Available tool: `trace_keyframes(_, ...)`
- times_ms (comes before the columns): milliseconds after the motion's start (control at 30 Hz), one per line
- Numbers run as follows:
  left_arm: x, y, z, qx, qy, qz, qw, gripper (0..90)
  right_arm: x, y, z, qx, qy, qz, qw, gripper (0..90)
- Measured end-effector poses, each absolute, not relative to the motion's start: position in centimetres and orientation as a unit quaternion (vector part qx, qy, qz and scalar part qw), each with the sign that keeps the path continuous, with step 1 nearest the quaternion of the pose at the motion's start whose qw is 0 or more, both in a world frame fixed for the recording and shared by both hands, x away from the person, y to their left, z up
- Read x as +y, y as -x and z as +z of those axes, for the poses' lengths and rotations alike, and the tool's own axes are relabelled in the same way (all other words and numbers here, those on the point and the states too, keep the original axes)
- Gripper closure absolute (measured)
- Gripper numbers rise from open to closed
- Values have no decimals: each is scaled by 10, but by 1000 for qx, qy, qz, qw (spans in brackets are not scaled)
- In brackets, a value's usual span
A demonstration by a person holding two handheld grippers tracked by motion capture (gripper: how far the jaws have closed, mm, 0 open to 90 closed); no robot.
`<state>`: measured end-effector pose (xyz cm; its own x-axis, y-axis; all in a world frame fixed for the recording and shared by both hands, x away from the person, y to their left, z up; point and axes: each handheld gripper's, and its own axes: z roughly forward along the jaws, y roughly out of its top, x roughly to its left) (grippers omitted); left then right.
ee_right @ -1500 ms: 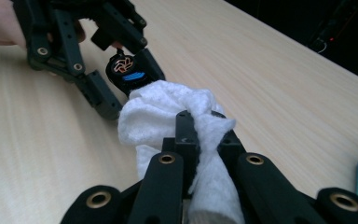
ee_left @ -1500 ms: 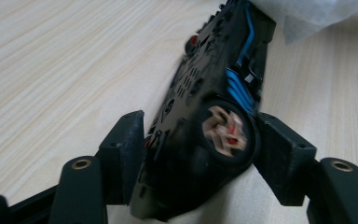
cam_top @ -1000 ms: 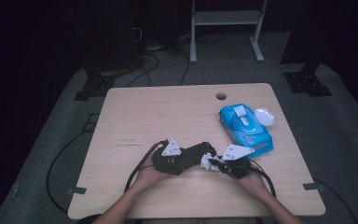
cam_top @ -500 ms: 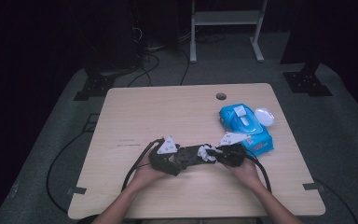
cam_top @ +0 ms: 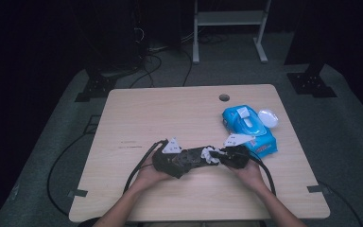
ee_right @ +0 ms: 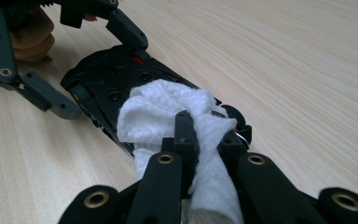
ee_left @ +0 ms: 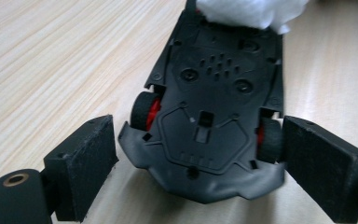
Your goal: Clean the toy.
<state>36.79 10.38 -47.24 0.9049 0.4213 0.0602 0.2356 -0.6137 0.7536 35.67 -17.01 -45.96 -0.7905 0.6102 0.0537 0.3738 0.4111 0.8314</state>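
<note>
A black toy car (ee_left: 214, 84) with red wheel hubs lies upside down on the wooden table (cam_top: 170, 109). My left gripper (ee_left: 198, 130) straddles one end of it. Its jaws have just been opening; the left pad stands clear of the car and the right pad (ee_left: 317, 158) sits against a wheel without clamping. My right gripper (ee_right: 207, 130) is shut on a crumpled white wipe (ee_right: 163, 112) and holds it against the car's underside (ee_right: 107, 79). In the high view the two grippers face each other with the car (cam_top: 194, 158) and the wipe (cam_top: 211, 153) between them.
A blue pack of wipes (cam_top: 248, 130) with its white lid (cam_top: 268, 117) flipped open lies just right of and beyond my right hand. A cable hole (cam_top: 224, 98) sits near the table's far edge. Black cables trail off the front.
The left jaws have spread apart around the car. Both hands and the car have shifted slightly away from the table's front edge, with the wipe staying on the car.
</note>
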Motion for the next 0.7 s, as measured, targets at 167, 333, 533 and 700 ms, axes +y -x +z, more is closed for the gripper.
trace_keyframes(167, 102, -367, -473, 175, -893, 105, 400, 204, -172, -358, -459, 829, -303, 453, 125, 825)
trace_keyframes(333, 99, -365, -472, 177, -895, 104, 397, 212, -168, -356, -456, 830, -303, 452, 122, 826)
trace_keyframes(533, 90, -362, -473, 170, -895, 107, 397, 214, -134, -346, -458, 840, -265, 465, 89, 826)
trace_keyframes(700, 91, -362, -473, 177, -892, 101, 403, 214, -138, -349, -455, 846, -268, 451, 98, 826)
